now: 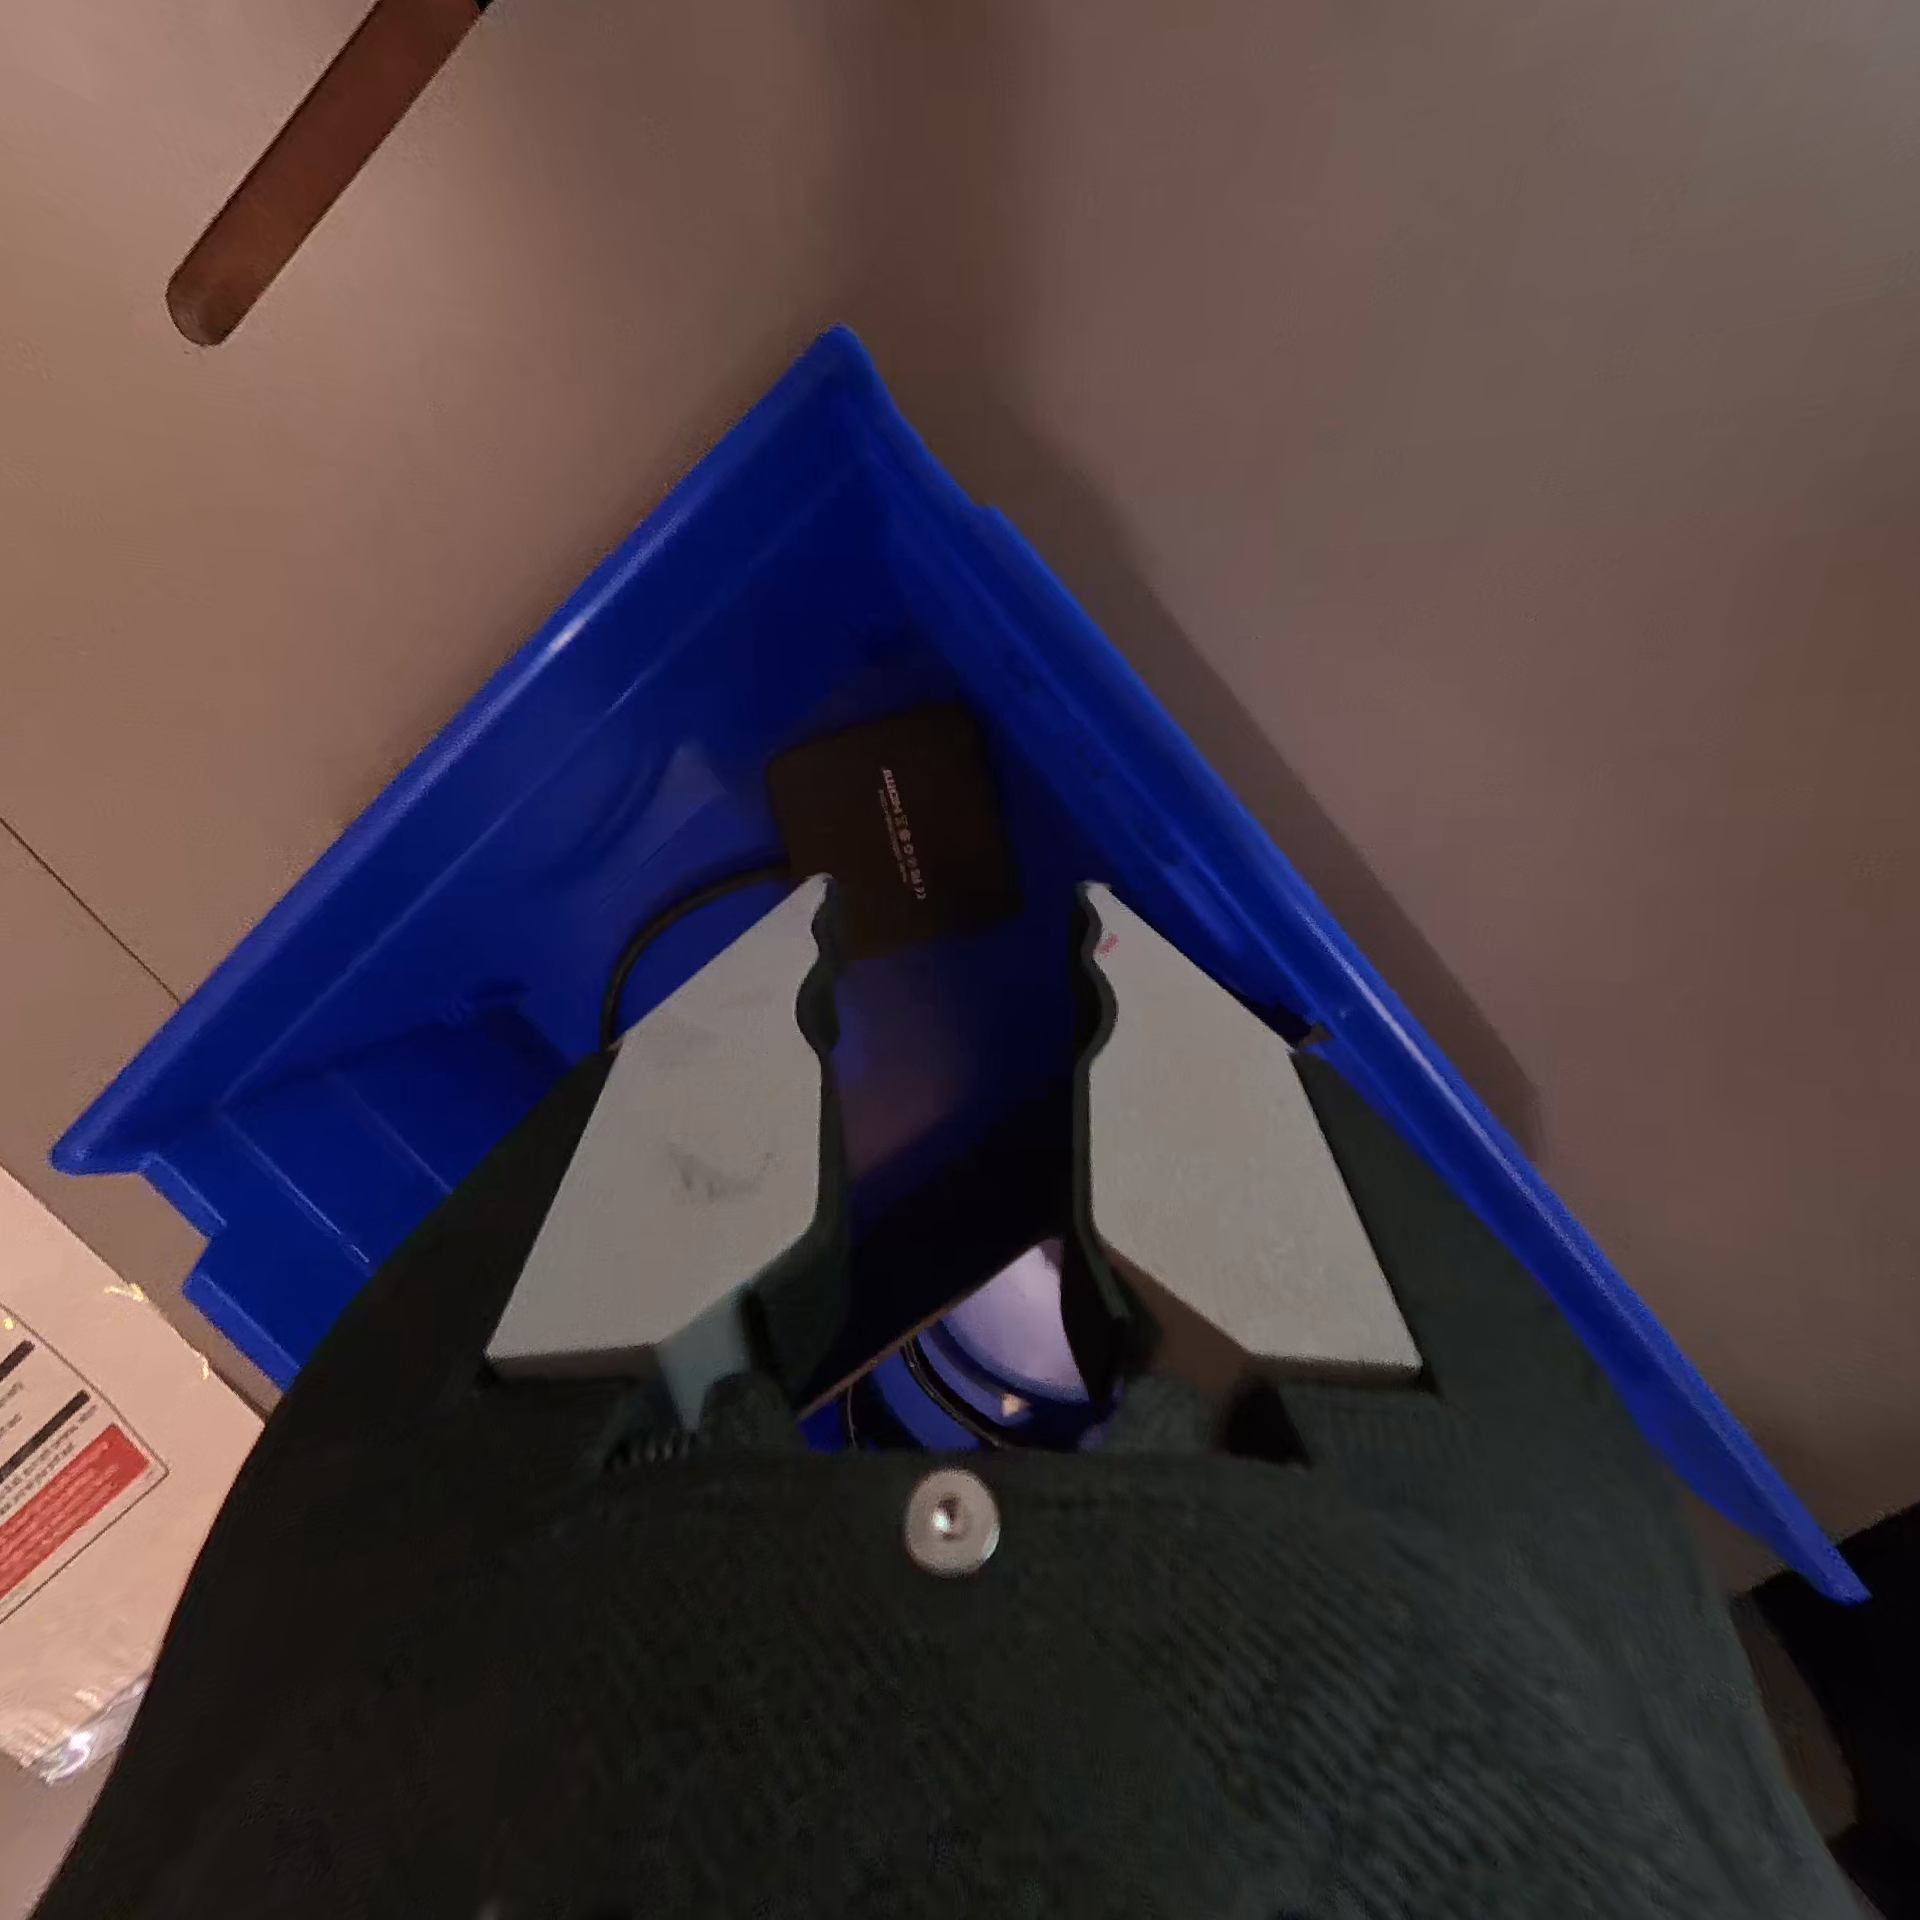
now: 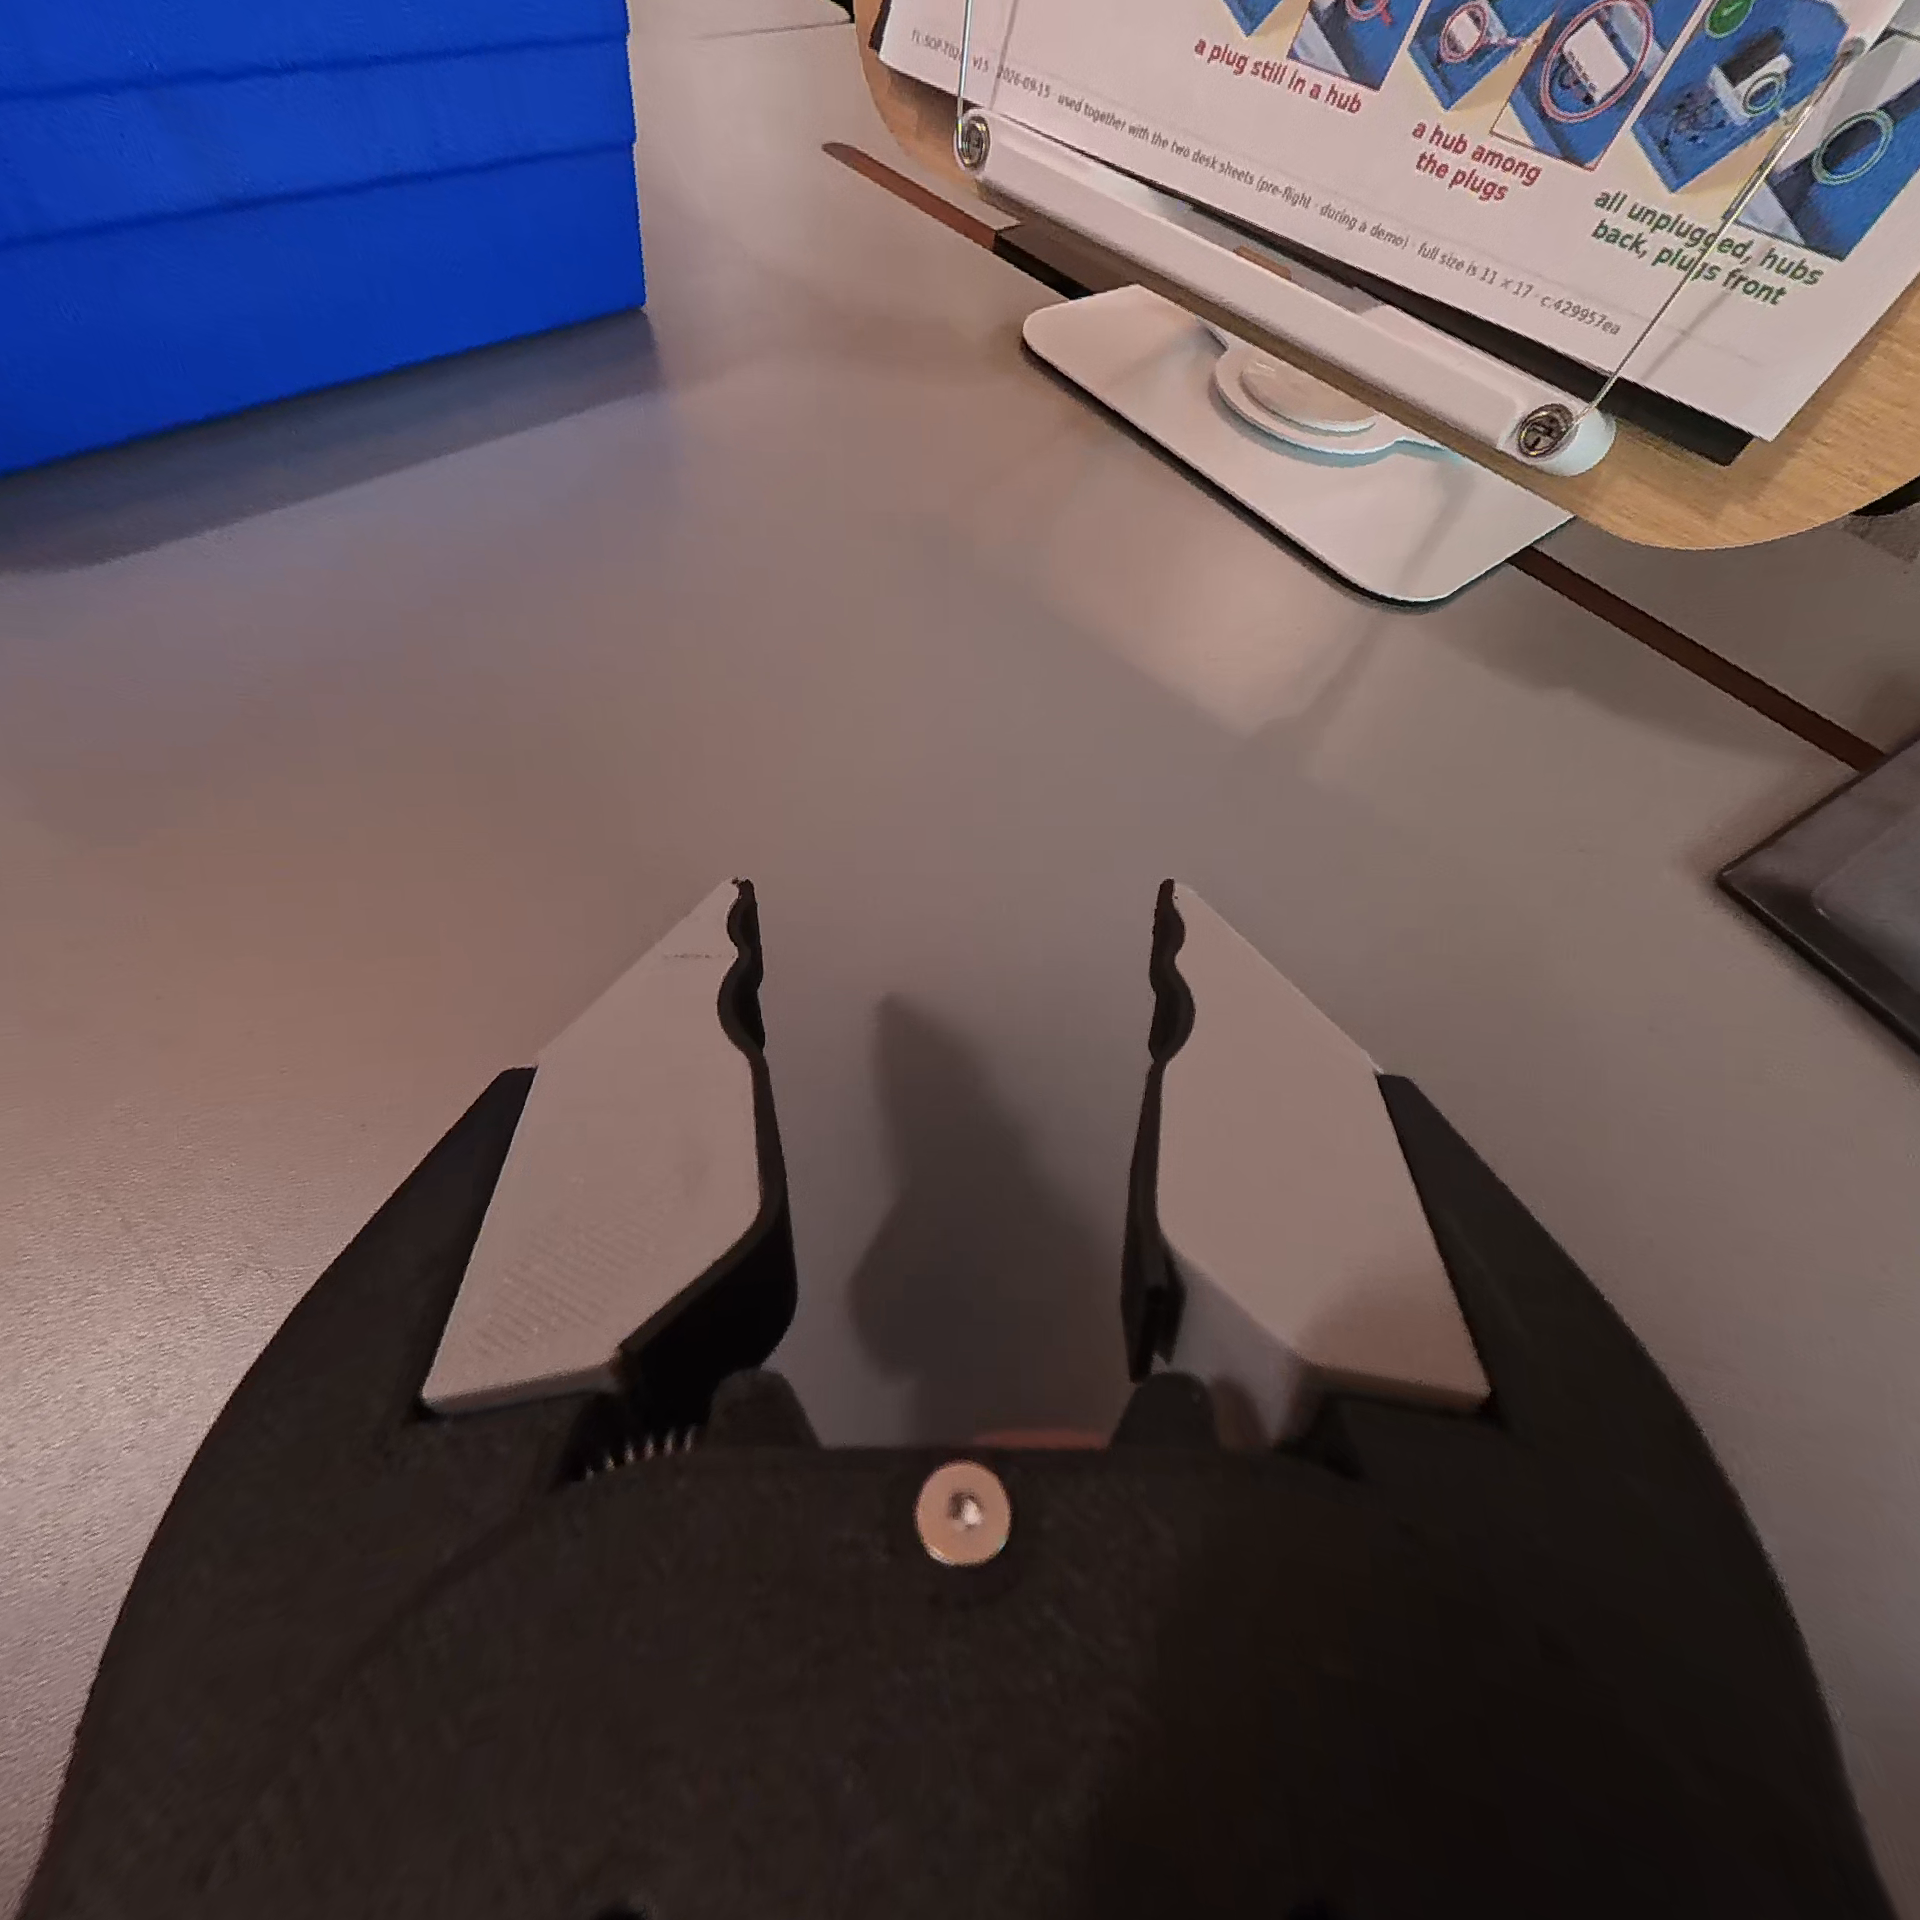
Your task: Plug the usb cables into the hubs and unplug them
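A printed sheet with a red block (image 1: 62, 1496) lies at the far left of the grey desk (image 1: 1455, 416), beside a blue plastic bin (image 1: 436, 935) set corner-on in the left wrist view. The left gripper (image 1: 951, 899) hangs above the bin's open top, its jaws spread and holding nothing, angled down so the fingers look straight into the interior. Just beyond the fingertips a flat black adapter box (image 1: 894, 821) rests on the bin floor, tucked toward the far corner, where the walls keep it from sliding. A thin black cable (image 1: 665, 925) curls away from it to the left and passes behind the left finger. A dark flat piece and a pale rounded object sit nearer the camera between the fingers; what they are cannot be told.

In the right wrist view, the bin's ribbed wall (image 2: 312, 208) fills the far left. The right gripper (image 2: 956, 894) hovers low over bare desk, jaws parted and empty, well apart from the bin. At far right a white stand (image 2: 1299, 468) props an illustrated instruction sheet (image 2: 1455, 156) upright under wire clips, evidently for reading from the seat. A dark framed edge (image 2: 1849, 914) shows at right.
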Action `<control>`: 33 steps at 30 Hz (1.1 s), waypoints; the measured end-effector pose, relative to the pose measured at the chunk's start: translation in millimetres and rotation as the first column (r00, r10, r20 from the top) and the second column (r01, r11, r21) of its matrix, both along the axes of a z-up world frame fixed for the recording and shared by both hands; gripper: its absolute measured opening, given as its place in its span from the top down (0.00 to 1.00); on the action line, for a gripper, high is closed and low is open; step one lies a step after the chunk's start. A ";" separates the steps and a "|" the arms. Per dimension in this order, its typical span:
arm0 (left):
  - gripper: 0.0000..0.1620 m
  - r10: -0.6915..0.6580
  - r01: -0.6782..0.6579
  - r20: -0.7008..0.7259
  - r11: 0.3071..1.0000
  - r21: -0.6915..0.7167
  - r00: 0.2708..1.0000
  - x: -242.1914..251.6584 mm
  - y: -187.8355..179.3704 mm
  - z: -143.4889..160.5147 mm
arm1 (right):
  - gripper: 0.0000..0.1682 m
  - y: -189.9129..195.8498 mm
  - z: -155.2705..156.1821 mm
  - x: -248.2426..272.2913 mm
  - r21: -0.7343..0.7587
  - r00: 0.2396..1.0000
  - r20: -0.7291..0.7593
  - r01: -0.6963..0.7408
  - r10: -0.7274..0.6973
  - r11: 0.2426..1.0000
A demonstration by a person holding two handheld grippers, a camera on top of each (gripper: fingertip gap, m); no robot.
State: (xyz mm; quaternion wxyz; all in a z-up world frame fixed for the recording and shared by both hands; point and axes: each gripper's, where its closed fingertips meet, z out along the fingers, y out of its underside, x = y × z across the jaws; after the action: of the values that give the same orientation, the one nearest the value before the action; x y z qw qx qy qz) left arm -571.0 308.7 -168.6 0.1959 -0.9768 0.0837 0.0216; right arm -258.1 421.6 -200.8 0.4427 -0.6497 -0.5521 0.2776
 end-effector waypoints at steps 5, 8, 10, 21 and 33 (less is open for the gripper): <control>0.74 -0.011 0.009 0.030 0.999 0.052 0.999 -5.8 10.2 0.4 | 0.54 -16.4 5.8 -5.7 0.005 0.997 -0.028 -0.078 0.078 0.997; 0.74 -0.042 0.038 0.051 0.995 0.088 0.998 -2.9 13.1 -0.8 | 0.53 -38.1 7.0 -11.9 -0.086 0.984 -0.066 -0.174 0.168 0.981; 0.75 -0.076 0.070 0.066 0.993 0.098 0.995 1.8 10.9 -3.4 | 0.52 -44.0 5.5 -13.9 -0.128 0.976 -0.077 -0.213 0.204 0.969; 0.63 -0.231 0.220 0.079 0.967 0.125 0.970 9.5 1.1 -23.3 | 0.50 -71.3 18.7 -18.6 -0.095 0.896 -0.184 -0.425 0.403 0.900; 0.56 -0.146 0.146 0.011 0.989 -0.030 0.989 -21.2 10.5 -64.3 | 0.52 -76.7 14.8 -26.6 -0.096 0.894 -0.159 -0.436 0.418 0.895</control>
State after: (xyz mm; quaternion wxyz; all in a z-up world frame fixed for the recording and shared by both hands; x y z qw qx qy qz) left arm -592.2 319.2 -232.9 0.1824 -0.9710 0.1545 0.0017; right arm -284.7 344.9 -185.9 0.3641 -0.5195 -0.6311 0.4464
